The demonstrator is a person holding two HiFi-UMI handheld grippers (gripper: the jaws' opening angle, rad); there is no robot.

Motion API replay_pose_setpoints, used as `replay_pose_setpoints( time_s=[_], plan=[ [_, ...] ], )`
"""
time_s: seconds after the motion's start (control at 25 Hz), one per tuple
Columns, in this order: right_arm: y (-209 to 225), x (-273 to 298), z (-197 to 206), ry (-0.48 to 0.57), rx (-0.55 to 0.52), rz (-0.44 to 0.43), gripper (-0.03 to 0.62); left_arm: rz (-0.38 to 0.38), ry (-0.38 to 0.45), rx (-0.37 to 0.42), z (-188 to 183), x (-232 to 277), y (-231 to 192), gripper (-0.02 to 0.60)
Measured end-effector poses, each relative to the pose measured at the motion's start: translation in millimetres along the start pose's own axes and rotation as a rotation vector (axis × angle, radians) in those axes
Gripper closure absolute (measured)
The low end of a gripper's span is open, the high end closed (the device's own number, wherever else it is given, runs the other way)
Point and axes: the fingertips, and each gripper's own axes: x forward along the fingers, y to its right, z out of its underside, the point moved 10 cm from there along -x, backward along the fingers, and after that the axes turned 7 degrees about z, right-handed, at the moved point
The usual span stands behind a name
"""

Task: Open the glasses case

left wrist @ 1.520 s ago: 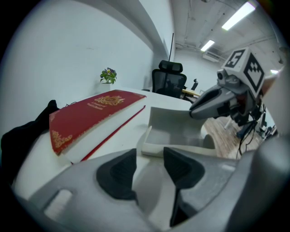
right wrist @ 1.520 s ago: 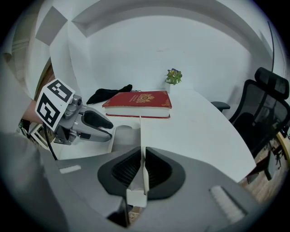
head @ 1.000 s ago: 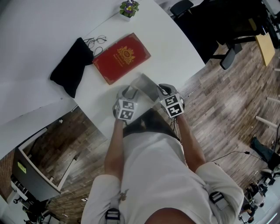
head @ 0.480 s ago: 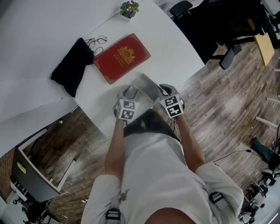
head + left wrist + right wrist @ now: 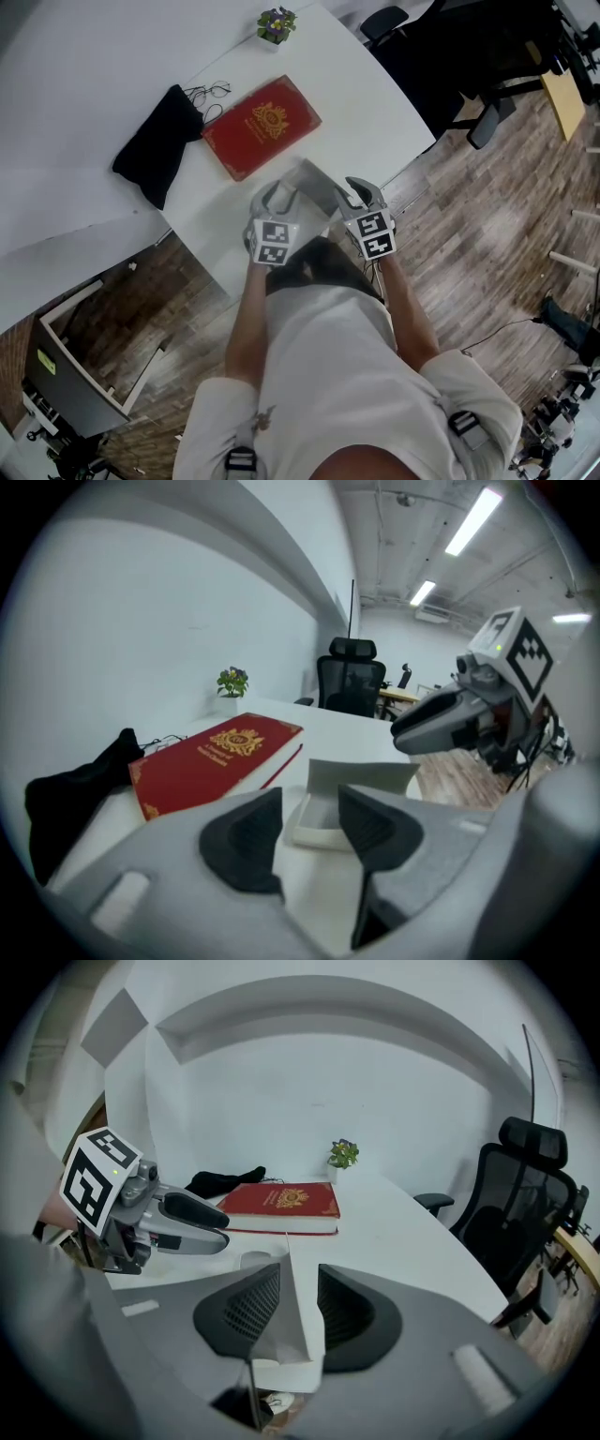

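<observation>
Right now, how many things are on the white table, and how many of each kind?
red book: 1
black cloth: 1
pair of glasses: 1
potted plant: 1
white glasses case, lid up: 1
Total: 5

White curved table (image 5: 375, 103), wood plank floor (image 5: 487, 244), black office chair (image 5: 352, 682), ceiling strip lights (image 5: 473, 519)
</observation>
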Motion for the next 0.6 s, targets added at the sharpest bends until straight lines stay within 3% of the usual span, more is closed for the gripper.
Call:
replay_pose_setpoints(
  time_s=[0.24, 0.6],
  plan=[
    [-3.3, -18.4, -17.7, 0.086, 0.025, 0.018, 0.452, -0.026, 0.088, 0.038, -29.7, -19.1, 5.7, 0.394],
    [-10.5, -40.2, -39.1, 0.152, -0.060, 0.055, 0.442, -0.045, 0.160, 0.058, -49.9, -38.6, 11.9, 0.394]
  ],
)
